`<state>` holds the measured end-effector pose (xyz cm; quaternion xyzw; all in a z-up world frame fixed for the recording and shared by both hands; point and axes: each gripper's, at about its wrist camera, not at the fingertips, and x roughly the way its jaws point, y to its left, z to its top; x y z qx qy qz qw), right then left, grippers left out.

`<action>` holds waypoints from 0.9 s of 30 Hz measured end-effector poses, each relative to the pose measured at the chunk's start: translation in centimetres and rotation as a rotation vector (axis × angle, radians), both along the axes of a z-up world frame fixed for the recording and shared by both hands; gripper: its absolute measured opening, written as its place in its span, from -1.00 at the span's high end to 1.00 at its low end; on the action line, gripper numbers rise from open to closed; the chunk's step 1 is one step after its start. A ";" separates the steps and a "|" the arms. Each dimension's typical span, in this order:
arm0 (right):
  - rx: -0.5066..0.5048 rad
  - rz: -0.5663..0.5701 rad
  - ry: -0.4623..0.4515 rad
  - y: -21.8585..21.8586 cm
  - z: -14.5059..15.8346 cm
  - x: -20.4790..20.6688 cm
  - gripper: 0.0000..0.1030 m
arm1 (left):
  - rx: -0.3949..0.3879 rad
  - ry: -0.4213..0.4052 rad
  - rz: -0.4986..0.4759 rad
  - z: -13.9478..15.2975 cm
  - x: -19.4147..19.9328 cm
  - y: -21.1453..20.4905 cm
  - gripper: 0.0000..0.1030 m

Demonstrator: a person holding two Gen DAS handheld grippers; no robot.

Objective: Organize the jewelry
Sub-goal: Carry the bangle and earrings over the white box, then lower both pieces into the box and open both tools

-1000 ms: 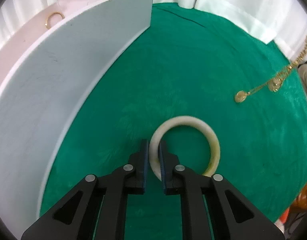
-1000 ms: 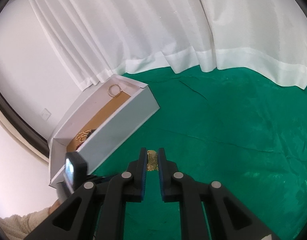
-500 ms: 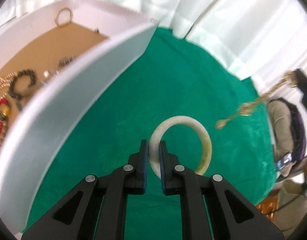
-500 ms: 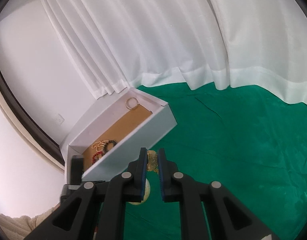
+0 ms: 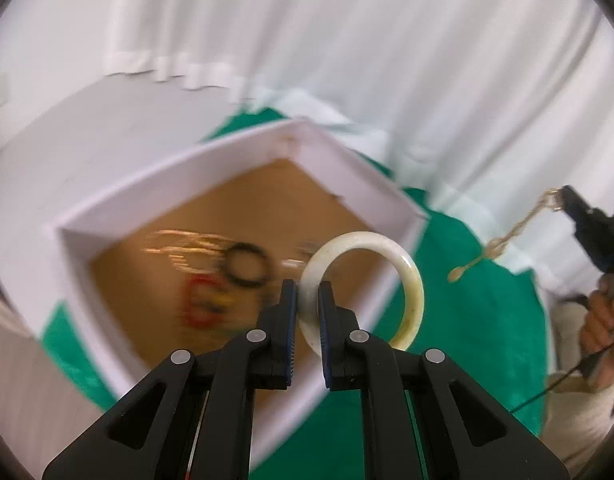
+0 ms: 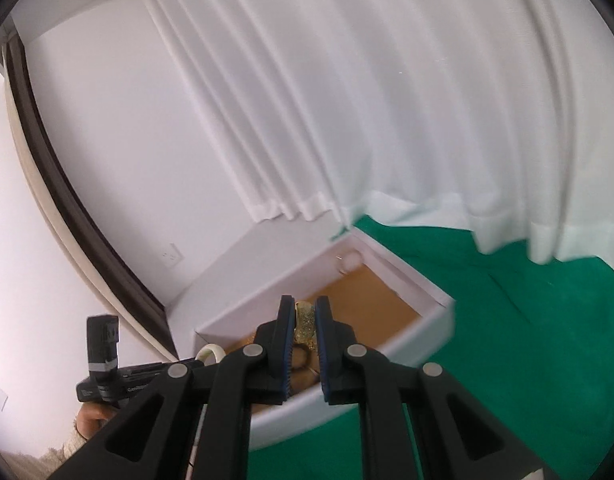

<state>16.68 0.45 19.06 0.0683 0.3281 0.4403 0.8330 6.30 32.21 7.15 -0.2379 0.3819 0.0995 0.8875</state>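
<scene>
My left gripper (image 5: pixel 306 300) is shut on a white bangle (image 5: pixel 407 264) and holds it in the air above the near edge of the white jewelry box (image 5: pixel 363 176). The box has a brown floor with a black bracelet (image 5: pixel 245 266), a red one (image 5: pixel 199 300) and gold chains, all blurred. My right gripper (image 6: pixel 305 320) is shut on a gold necklace (image 6: pixel 305 322) and holds it above the same box (image 6: pixel 431 320). In the left wrist view the necklace (image 5: pixel 503 240) hangs from the right gripper (image 5: pixel 567 200) at the right edge. The bangle's top (image 6: pixel 211 350) shows in the right wrist view.
The box stands on a green velvet cloth (image 6: pixel 527 340) against white curtains (image 6: pixel 387 100). A white wall with a socket (image 6: pixel 173 258) is to the left. A small ring (image 6: pixel 349 262) lies in the box's far corner.
Both grippers have risen from the green cloth with their jewelry and moved left, over the open box. The left wrist view is blurred by the motion.
</scene>
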 end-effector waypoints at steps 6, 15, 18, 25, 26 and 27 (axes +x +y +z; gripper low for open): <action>-0.007 0.062 0.045 6.8 -1.8 2.0 0.79 | -0.011 0.094 0.080 -4.1 -1.4 4.6 0.85; -0.100 0.049 0.110 11.9 -6.3 6.2 0.79 | -0.031 0.190 0.038 -8.8 0.2 3.5 0.85; -0.132 0.022 0.104 12.0 -7.4 7.7 0.79 | -0.032 0.224 0.023 -10.0 0.7 3.1 0.85; -0.261 -0.048 0.115 12.6 -12.0 11.9 0.79 | -0.010 0.321 0.006 -13.1 1.6 2.3 0.84; -0.302 -0.054 0.119 12.9 -13.3 12.4 0.79 | 0.017 0.330 0.002 -13.2 1.7 1.9 0.84; -0.328 -0.061 0.120 13.0 -14.1 12.7 0.79 | 0.028 0.335 0.002 -13.3 1.8 1.7 0.83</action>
